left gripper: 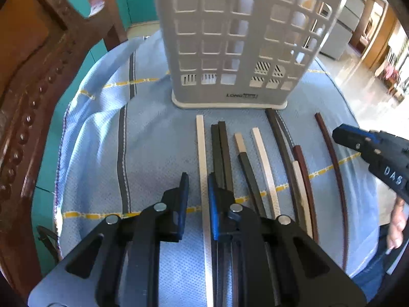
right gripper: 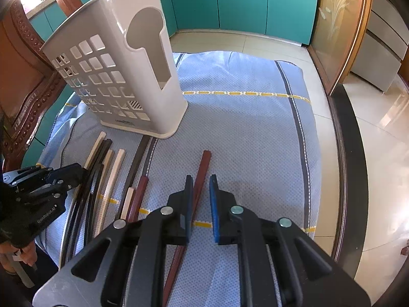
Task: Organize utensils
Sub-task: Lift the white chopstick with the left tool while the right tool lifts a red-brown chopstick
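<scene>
A white slotted utensil holder [left gripper: 230,51] stands upright on a blue cloth [left gripper: 158,138]; it also shows in the right wrist view [right gripper: 122,76]. Several chopsticks lie side by side in front of it, white, black and dark red. My left gripper [left gripper: 198,189] is open, its jaws on either side of a white chopstick [left gripper: 203,168]. My right gripper [right gripper: 200,194] is open, its jaws on either side of a dark red chopstick [right gripper: 203,168] at the right of the row. The right gripper [left gripper: 340,134] shows in the left wrist view, the left gripper [right gripper: 80,170] in the right wrist view.
A carved wooden chair back [left gripper: 33,81] stands at the left. Teal cabinets [right gripper: 242,2] are behind. The cloth's right edge [right gripper: 306,153] drops off to a tiled floor [right gripper: 378,153]. A wooden-framed glass door [right gripper: 340,33] stands at the right.
</scene>
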